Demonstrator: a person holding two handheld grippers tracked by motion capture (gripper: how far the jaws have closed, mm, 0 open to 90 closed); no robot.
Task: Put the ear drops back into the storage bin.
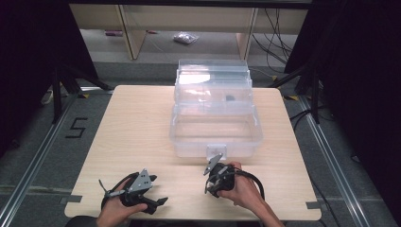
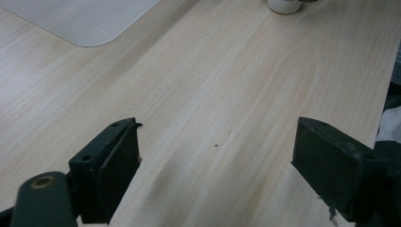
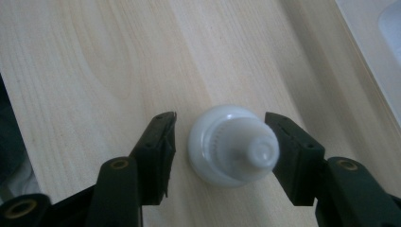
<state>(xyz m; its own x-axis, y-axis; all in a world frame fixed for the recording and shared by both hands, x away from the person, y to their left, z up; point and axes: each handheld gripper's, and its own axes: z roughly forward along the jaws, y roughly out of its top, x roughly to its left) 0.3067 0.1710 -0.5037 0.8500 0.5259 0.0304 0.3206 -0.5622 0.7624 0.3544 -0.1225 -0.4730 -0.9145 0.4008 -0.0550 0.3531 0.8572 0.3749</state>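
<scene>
I see a small white plastic bottle with a ribbed neck and a nozzle cap (image 3: 232, 145) standing upright on the pale wooden table (image 3: 94, 61), right between my right gripper (image 3: 220, 146)'s two black jaws. The jaw on the view's right looks to be touching the bottle's side, while a narrow gap remains at the other jaw, though from above I can't be sure of contact. Beyond the jaws, at the upper right corner, lies the edge of a clear plastic storage box (image 1: 215, 124) with its lid raised. My left gripper (image 2: 215, 163) rests low over bare table, jaws spread wide with nothing between them; the bottle's base shows far ahead of them.
</scene>
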